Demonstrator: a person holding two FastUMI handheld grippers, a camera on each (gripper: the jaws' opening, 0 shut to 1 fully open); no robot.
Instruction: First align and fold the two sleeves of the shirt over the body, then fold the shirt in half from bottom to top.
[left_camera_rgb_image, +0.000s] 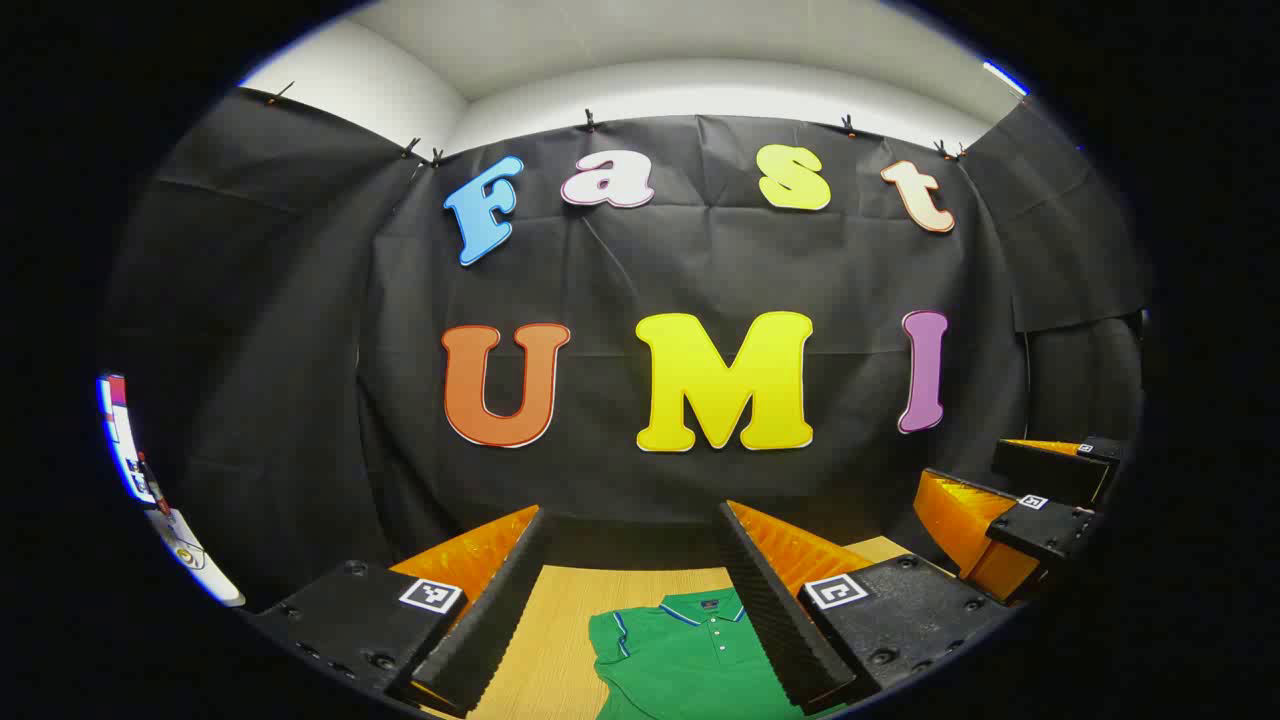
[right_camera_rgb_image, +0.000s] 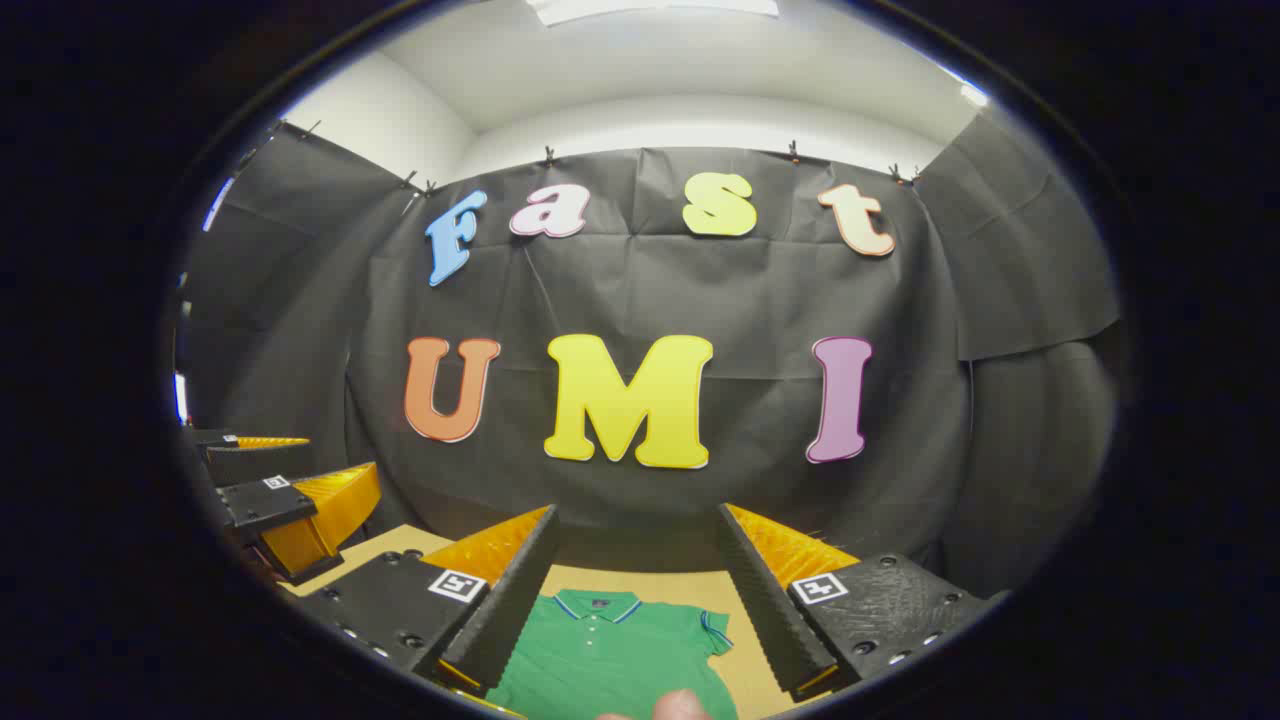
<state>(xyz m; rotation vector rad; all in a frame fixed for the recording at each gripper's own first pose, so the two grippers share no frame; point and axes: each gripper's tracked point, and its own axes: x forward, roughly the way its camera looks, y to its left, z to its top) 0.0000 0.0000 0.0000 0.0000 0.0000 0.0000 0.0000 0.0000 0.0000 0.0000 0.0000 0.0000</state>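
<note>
Green polo shirt flat on wooden table, blue-trimmed collar, sleeves spread, both hand-held grippers' fingers apart, empty.

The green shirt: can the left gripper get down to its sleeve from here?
Probably yes. The left gripper hangs open above the green shirt, which lies flat on the wooden table, and nothing sits between its fingers and the sleeve.

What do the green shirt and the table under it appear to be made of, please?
The green shirt looks like a soft, matte knit fabric, probably cotton piqué: it lies limp, with a ribbed, striped collar and buttons. The table looks like light wood or wood-look laminate, smooth with fine straight grain lines; which of the two cannot be told.
</note>
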